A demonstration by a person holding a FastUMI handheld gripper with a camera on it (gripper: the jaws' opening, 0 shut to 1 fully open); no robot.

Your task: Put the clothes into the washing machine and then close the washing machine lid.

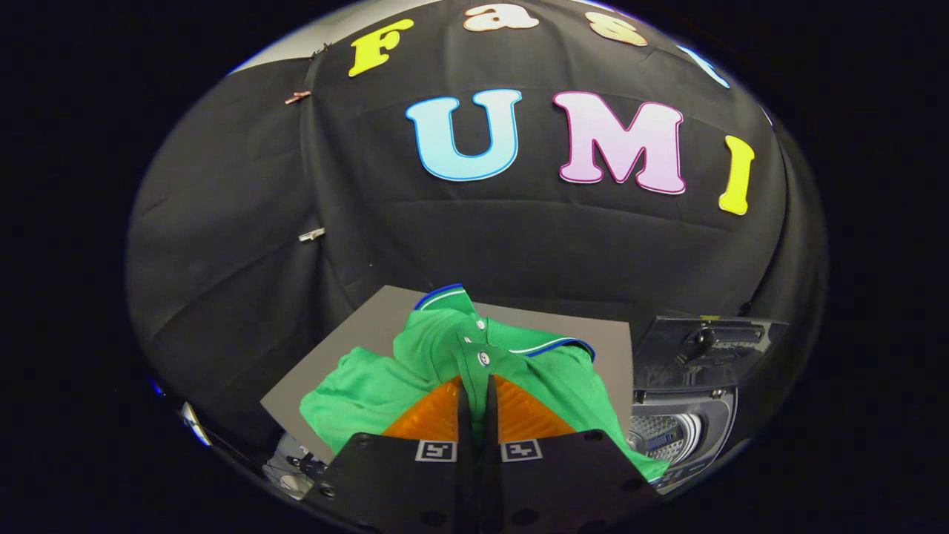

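In the gripper view, the gripper (474, 400) has its two fingers (434, 415) drawn almost together, a thin strip of green cloth pinched in the narrow gap between them, so it is clamped on the shirt (452, 356). The shirt is a green polo with a white-and-blue trimmed collar and two white buttons on its placket just ahead of the fingertips. It lies spread and rumpled on a grey board (371, 319). One sleeve spreads to the left of the fingers and stops short of the board's left edge, leaving a bare grey strip there. The collar rises toward the board's far edge, with one point of it reaching that edge. To the right, the cloth runs down past the right finger toward the board's near right corner.

Just beside the board's right edge stands the washer (682, 437), its lid (704, 345) raised upright at the back and its round drum mouth open below. The shirt's right hem lies near the washer's rim. Beyond the board hangs the black booth wall (222, 245), with open space above shirt and washer.
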